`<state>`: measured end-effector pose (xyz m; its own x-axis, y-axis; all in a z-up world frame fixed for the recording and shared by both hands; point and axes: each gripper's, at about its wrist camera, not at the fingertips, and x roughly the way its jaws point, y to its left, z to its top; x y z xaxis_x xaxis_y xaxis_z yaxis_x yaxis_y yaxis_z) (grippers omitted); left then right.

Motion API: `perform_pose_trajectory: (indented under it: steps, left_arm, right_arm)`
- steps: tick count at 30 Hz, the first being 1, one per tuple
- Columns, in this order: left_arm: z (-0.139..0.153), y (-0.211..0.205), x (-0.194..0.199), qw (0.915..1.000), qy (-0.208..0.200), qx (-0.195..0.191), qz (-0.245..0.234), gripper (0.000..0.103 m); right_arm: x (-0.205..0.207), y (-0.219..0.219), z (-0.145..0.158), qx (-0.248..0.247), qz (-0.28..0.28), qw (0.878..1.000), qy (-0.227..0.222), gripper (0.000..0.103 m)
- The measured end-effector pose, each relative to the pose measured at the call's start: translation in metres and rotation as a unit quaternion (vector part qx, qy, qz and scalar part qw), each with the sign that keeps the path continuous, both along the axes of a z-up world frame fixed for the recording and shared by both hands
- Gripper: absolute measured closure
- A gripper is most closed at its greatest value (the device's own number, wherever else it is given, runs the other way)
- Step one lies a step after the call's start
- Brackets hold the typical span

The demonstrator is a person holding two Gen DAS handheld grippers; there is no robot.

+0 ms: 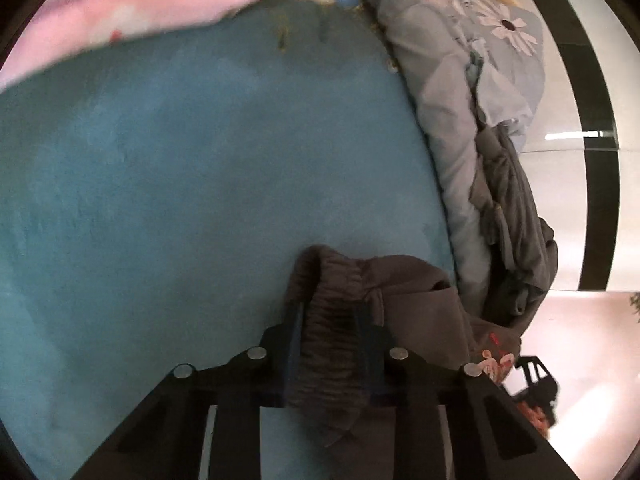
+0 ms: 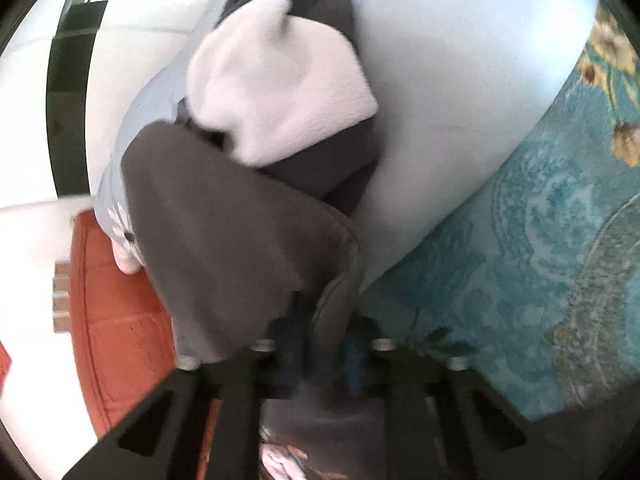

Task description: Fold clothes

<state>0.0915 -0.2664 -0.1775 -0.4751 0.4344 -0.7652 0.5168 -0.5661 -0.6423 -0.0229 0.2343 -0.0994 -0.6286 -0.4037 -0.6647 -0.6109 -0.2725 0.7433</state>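
While both grippers pinch brown garment point(image 1: 400, 292), fold not yet made. Left gripper point(image 1: 332, 320) fingers clamped on ribbed waistband, over teal bedspread point(image 1: 200, 180). Right gripper point(image 2: 324, 320) fingers clamped on garment edge, beside grey duvet point(image 2: 440, 120). Cloth spans between grippers; both equally engaged.

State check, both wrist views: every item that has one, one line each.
left tool: shut on the gathered waistband of the brown garment
right tool: shut on an edge of the brown garment
brown garment: bunched, unfolded, held by both tools
pink blanket: lying rumpled on the teal bedspread
floral duvet: crumpled beside the bedspread
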Motion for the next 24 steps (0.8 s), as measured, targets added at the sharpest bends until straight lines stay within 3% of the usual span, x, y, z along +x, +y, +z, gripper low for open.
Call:
perform_pose_trajectory:
  steps: [6,10,12,16,21,23,24]
  left_arm:
    - [0.029,0.0,0.017,0.998,0.042,-0.047,0.004,0.092]
    - [0.079,0.004,0.032,0.9915,0.104,-0.079,0.006,0.093]
    - [0.112,0.009,0.041,0.9842,0.143,-0.104,0.001,0.093]
    - [0.19,0.029,0.079,0.9573,0.235,-0.167,-0.017,0.094]
    - [0.253,0.052,0.151,0.9312,0.314,-0.183,-0.025,0.095]
    - [0.27,0.055,0.186,0.9242,0.333,-0.186,-0.025,0.096]
    - [0.275,0.055,0.198,0.9215,0.339,-0.189,-0.024,0.101]
  right_arm:
    - [0.013,0.006,0.063,0.031,0.038,0.996,0.079,0.095]
    - [0.027,0.01,0.112,0.036,0.056,0.988,0.142,0.095]
    - [0.043,0.014,0.133,0.043,0.059,0.983,0.17,0.095]
    - [0.086,0.03,0.173,0.068,0.052,0.971,0.222,0.095]
    - [0.18,0.064,0.226,0.113,0.028,0.95,0.291,0.095]
    - [0.23,0.061,0.266,0.163,0.032,0.933,0.319,0.095]
    - [0.252,0.063,0.281,0.187,0.035,0.926,0.326,0.095]
